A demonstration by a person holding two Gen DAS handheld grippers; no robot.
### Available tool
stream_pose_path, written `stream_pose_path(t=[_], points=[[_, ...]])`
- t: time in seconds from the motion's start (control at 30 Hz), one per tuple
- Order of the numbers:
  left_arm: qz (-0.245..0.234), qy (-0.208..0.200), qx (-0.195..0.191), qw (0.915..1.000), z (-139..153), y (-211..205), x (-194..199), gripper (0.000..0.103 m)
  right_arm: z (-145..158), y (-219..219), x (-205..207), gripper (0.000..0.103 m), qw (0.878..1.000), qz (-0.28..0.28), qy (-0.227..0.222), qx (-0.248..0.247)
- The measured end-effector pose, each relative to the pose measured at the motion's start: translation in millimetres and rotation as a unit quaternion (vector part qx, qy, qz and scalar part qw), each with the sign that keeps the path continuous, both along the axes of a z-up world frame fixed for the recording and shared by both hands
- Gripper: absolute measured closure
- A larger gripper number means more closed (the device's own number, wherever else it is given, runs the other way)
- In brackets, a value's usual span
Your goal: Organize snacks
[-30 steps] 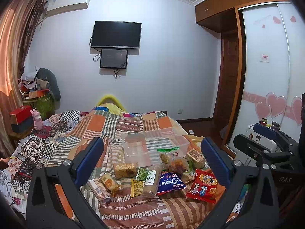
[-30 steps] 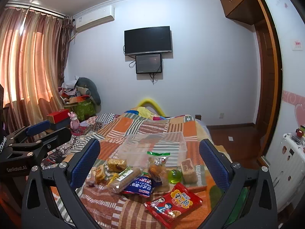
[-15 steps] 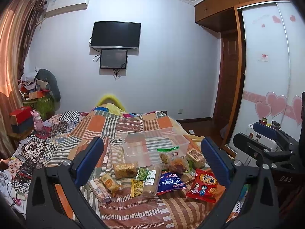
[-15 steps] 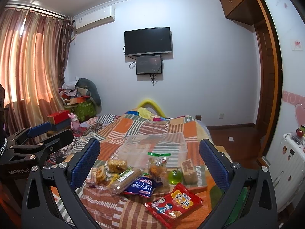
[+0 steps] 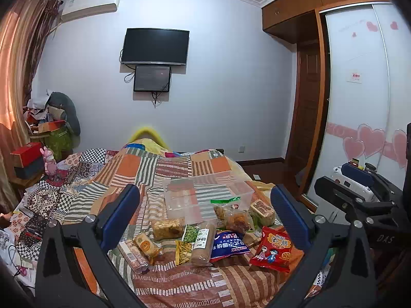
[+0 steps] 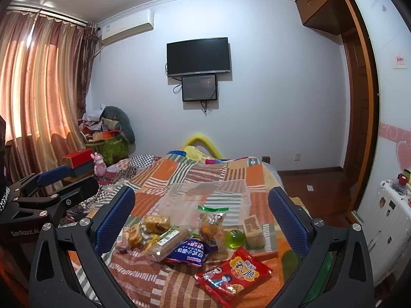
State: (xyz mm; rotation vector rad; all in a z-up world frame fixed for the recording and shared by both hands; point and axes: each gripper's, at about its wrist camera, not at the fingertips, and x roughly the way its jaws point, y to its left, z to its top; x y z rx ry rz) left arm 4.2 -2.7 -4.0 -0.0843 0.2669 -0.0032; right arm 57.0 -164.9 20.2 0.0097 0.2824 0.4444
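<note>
Both of your tools are spread wide and carrying nothing: the left gripper [image 5: 205, 218] and the right gripper [image 6: 201, 220] hover above the near end of the bed [image 5: 179, 282], well apart from the snacks. Those lie in a loose heap on the patchwork cover, just in front of the clear plastic bin [image 5: 208, 195], which looks empty, so judge this as the very start. Begin with an outlying pack that sits alone, such as the red packet [image 6: 232, 273] nearest your right tool, or the blue bag [image 5: 228, 243] beside it. Come down with one finger on each side of a crimped edge rather than the puffy middle, since slick film probably slips and crisp contents can crush. Lift clear of the neighbours before carrying it over the bin's front wall.
</note>
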Motion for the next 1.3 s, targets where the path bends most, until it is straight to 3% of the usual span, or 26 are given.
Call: stream_pose_path(t=[0.9,1.17,1.3], points=[[-0.014,0.006,-0.002,0.9999,-4.7,3.6,2.6,0.0,-2.6,3.3,-0.4,0.0,1.0,-0.004,-0.004,-0.007],[-0.014,0.027,-0.012,0.9995,-17.4,16.1,13.4,0.0,-16.1,-0.4,9.8,0.0,0.999,-0.02,0.026,-0.02],[-0.018,0.055,-0.019,0.9982,-33.2,29.9,26.0,0.003,-33.5,-11.6,21.9,0.003,0.996,-0.04,0.069,-0.034]])
